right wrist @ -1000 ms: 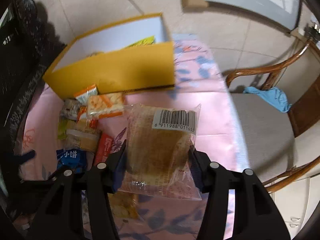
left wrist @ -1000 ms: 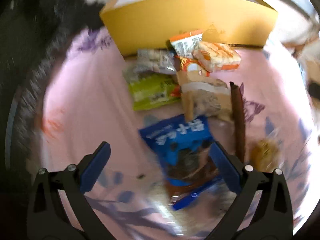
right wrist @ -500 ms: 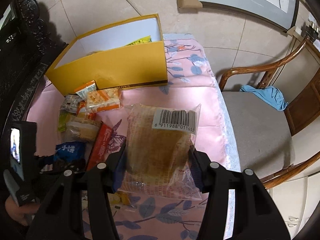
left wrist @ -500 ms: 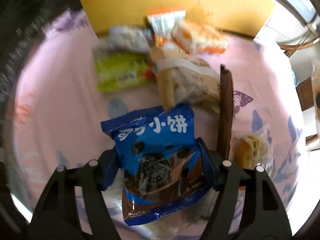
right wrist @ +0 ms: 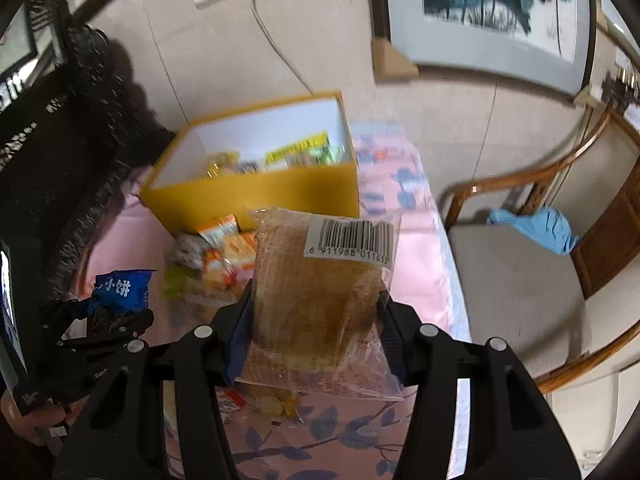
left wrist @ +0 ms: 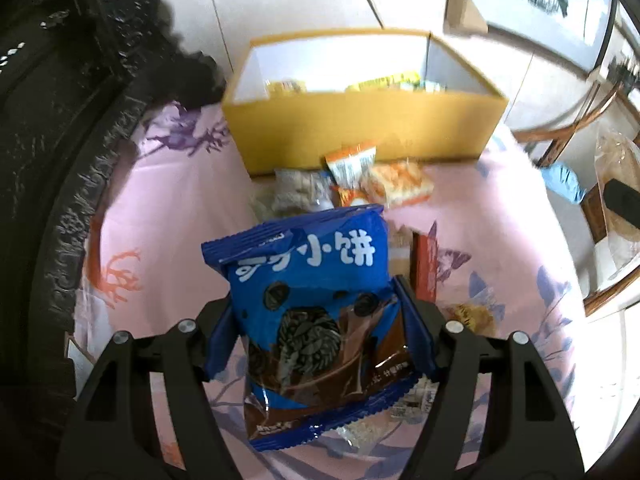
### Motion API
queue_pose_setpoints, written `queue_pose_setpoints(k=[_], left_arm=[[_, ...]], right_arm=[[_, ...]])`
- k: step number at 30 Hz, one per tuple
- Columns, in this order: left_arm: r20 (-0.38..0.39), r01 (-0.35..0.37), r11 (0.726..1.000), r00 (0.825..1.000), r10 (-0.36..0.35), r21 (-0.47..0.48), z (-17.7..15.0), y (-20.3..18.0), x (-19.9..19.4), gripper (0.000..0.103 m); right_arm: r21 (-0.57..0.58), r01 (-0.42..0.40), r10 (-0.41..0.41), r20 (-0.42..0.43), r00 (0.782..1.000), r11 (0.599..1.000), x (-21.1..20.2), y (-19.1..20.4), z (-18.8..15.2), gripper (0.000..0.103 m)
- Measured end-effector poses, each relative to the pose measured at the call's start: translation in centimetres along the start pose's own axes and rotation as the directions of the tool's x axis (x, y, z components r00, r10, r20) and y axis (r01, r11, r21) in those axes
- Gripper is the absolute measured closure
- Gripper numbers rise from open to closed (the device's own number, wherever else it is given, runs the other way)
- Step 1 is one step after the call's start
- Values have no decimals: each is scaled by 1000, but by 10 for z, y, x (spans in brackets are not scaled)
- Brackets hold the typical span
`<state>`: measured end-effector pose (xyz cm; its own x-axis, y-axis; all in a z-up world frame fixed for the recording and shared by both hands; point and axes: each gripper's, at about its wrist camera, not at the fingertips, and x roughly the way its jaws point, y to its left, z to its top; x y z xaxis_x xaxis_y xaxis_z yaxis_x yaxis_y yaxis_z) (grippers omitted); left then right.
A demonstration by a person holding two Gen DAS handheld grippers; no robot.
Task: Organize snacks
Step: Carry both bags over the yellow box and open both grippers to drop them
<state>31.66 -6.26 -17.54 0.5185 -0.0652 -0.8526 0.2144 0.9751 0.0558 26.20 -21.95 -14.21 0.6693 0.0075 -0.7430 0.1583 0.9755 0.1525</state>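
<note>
My left gripper (left wrist: 316, 328) is shut on a blue cookie packet (left wrist: 312, 300), held up above the pink cloth; the same packet (right wrist: 120, 288) shows at the left of the right wrist view. My right gripper (right wrist: 316, 320) is shut on a clear-wrapped brown bread (right wrist: 320, 280) with a barcode label. A yellow box (left wrist: 360, 136) with white inner walls stands open at the far end of the table and holds several snacks; the box (right wrist: 256, 196) is also in the right wrist view. Loose snack packets (left wrist: 360, 184) lie in front of it.
The pink flowered tablecloth (left wrist: 168, 208) covers the table. A red-brown packet (left wrist: 426, 268) and a small pastry (left wrist: 472, 316) lie right of my left gripper. A dark carved cabinet (left wrist: 60, 120) stands left. A wooden chair (right wrist: 520, 288) with a blue cloth (right wrist: 536, 228) stands right.
My left gripper closed on the blue cookie packet and lifted it off the cloth. My right gripper rose with the bread, and both views now tilt up to show the box's inside.
</note>
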Motion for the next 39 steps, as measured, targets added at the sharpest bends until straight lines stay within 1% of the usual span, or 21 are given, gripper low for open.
queue_pose_setpoints(k=[1, 3, 5, 8, 10, 11, 13, 16, 19, 21, 23, 24, 25, 27, 29, 31, 33, 37, 39], left_arm=[[21, -2, 1000, 1000, 2, 2, 4, 5, -9, 31], [56, 4, 1000, 998, -4, 3, 11, 8, -23, 31], [80, 5, 1000, 997, -4, -16, 20, 15, -33, 31], [122, -27, 999, 992, 31, -32, 37, 22, -45, 31], [135, -44, 999, 990, 48, -33, 51, 25, -49, 31], [153, -52, 998, 987, 56, -33, 61, 27, -52, 31], [168, -54, 998, 984, 58, -27, 75, 30, -55, 31], [206, -40, 999, 978, 43, -20, 103, 35, -61, 31], [244, -48, 999, 968, 52, -23, 131, 37, -63, 31], [269, -41, 998, 962, 50, -38, 151, 40, -61, 31], [293, -38, 997, 955, 54, -60, 171, 45, -55, 30], [285, -46, 997, 956, 62, -65, 181, 47, -50, 30], [266, -65, 996, 961, 80, -62, 193, 49, -42, 30], [264, -74, 996, 961, 85, -51, 208, 52, -32, 30], [253, -99, 994, 961, 108, -47, 224, 54, -21, 31], [242, -107, 993, 963, 115, -45, 237, 55, -9, 31], [228, -91, 995, 969, 100, -47, 244, 57, 0, 31], [216, -93, 995, 971, 99, -40, 252, 55, 13, 31], [213, -89, 996, 973, 93, -28, 255, 52, 16, 30]], right_arm=[[-3, -3, 3, 12, 1000, 1000, -5, 1, 3, 47], [-3, -36, 36, 45, 998, 999, -19, 4, 12, 47], [-3, -67, 67, 71, 995, 998, -30, 7, 22, 47], [-11, -84, 85, 98, 992, 996, -42, 16, 38, 47], [-10, -82, 83, 104, 991, 997, -45, 19, 50, 47], [-16, -91, 92, 105, 990, 996, -46, 21, 59, 47], [-27, -100, 102, 108, 989, 995, -44, 26, 73, 47], [-35, -116, 120, 117, 986, 993, -39, 31, 104, 47], [-37, -100, 105, 139, 985, 994, -24, 35, 141, 47], [-32, -124, 127, 128, 984, 992, -11, 36, 161, 47], [-19, -140, 141, 92, 986, 990, 10, 36, 180, 47], [-8, -144, 144, 65, 987, 990, 24, 36, 191, 47], [-7, -140, 140, 56, 989, 990, 31, 36, 197, 47], [-19, -132, 132, 29, 991, 991, 51, 38, 212, 47], [-1, -134, 134, 5, 991, 991, 71, 33, 225, 47], [11, -118, 118, -6, 993, 993, 85, 29, 235, 47], [13, -106, 107, -18, 994, 994, 99, 27, 244, 47], [1, -126, 126, -43, 991, 992, 111, 31, 249, 47], [-15, -105, 105, -48, 993, 994, 116, 34, 251, 47]])
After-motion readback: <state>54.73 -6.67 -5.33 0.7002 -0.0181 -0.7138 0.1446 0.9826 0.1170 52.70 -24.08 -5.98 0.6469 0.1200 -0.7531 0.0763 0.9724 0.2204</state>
